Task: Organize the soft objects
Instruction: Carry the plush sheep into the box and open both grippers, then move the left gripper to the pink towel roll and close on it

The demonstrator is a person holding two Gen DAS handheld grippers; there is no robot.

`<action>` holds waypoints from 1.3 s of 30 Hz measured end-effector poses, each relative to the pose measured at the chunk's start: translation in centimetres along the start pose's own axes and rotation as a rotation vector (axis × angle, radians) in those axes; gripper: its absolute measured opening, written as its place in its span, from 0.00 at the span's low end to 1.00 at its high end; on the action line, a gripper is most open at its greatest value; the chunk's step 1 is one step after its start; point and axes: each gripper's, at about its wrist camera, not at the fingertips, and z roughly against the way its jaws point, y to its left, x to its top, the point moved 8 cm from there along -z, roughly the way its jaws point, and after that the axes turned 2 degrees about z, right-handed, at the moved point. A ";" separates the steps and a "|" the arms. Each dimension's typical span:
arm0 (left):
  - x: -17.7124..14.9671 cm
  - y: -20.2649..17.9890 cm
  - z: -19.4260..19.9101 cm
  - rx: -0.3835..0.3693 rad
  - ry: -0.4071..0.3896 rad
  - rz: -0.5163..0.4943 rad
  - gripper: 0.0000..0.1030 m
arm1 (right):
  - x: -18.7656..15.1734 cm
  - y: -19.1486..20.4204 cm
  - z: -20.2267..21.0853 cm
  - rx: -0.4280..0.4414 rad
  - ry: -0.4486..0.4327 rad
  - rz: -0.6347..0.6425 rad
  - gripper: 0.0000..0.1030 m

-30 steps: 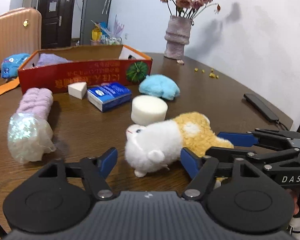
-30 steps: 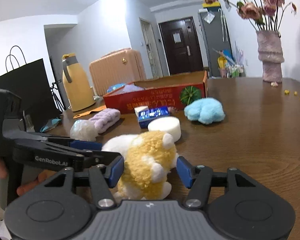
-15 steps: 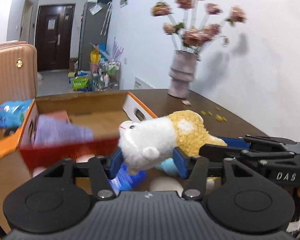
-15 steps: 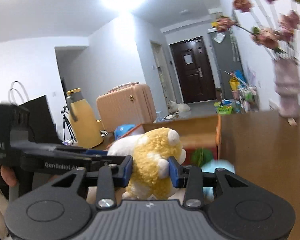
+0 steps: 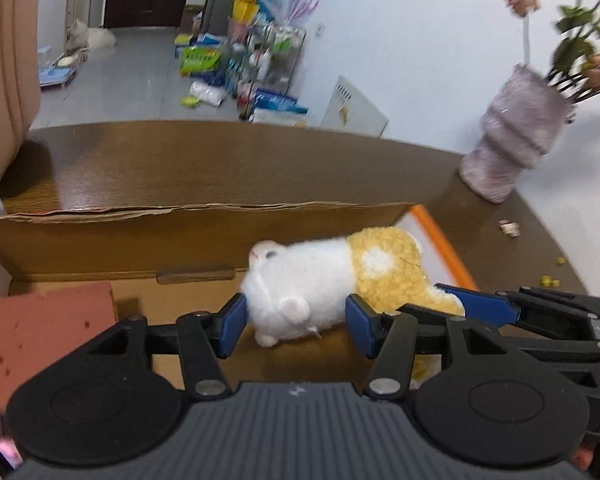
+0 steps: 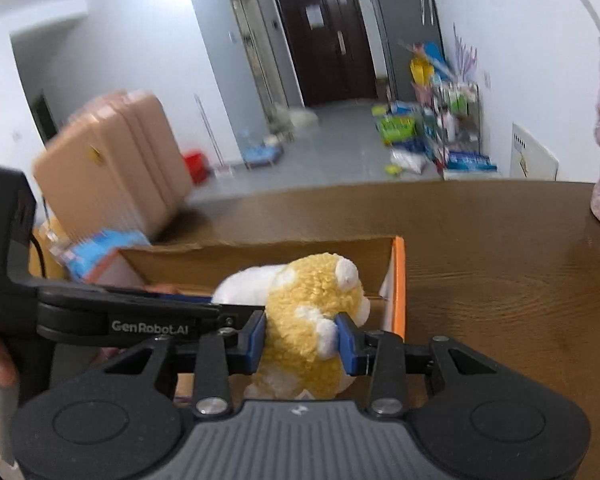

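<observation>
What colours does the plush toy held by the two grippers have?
The plush toy is white in front, yellow behind; the left wrist view shows it best.

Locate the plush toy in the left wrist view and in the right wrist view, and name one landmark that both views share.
Left wrist view: the plush toy lies centre frame, white head end between the left gripper fingers, over the cardboard box.
Right wrist view: it sits lower centre, yellow rear end clamped in the right gripper, over the same box.
Shared landmark: the box's orange edge, right of the toy in both.
</observation>
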 end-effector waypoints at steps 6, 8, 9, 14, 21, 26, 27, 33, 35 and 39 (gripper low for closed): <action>-0.2 0.8 0.8 -0.009 -0.013 0.025 0.60 | 0.6 0.0 -1.2 -0.091 0.001 0.059 0.43; -0.3 0.7 1.9 0.010 -0.027 0.012 0.65 | 0.8 0.0 -1.0 -0.105 -0.003 0.047 0.47; -0.3 0.7 2.8 0.013 -0.029 0.007 0.65 | 1.0 0.0 -0.7 -0.112 -0.004 0.044 0.47; 0.4 -0.1 9.6 0.057 -0.102 -0.031 0.69 | 2.1 0.3 4.0 -0.116 -0.063 0.057 0.49; -1.4 0.9 20.1 0.205 -0.172 -0.084 0.77 | 1.9 1.2 15.0 -0.139 -0.162 0.110 0.62; -5.3 3.3 26.2 0.283 -0.228 -0.058 0.79 | 0.0 1.1 20.9 -0.175 -0.222 0.117 0.72; -5.9 3.7 27.1 0.290 -0.231 -0.037 0.79 | -0.6 1.2 21.6 -0.172 -0.220 0.113 0.72; -9.9 3.3 31.3 0.274 -0.310 0.030 0.80 | -3.6 2.6 24.3 -0.177 -0.255 0.128 0.72; -12.3 2.9 32.2 0.274 -0.346 0.038 0.81 | -5.5 3.4 25.0 -0.176 -0.273 0.143 0.72; -18.9 2.1 33.3 0.244 -0.377 0.033 0.83 | -10.6 5.6 26.3 -0.210 -0.303 0.214 0.72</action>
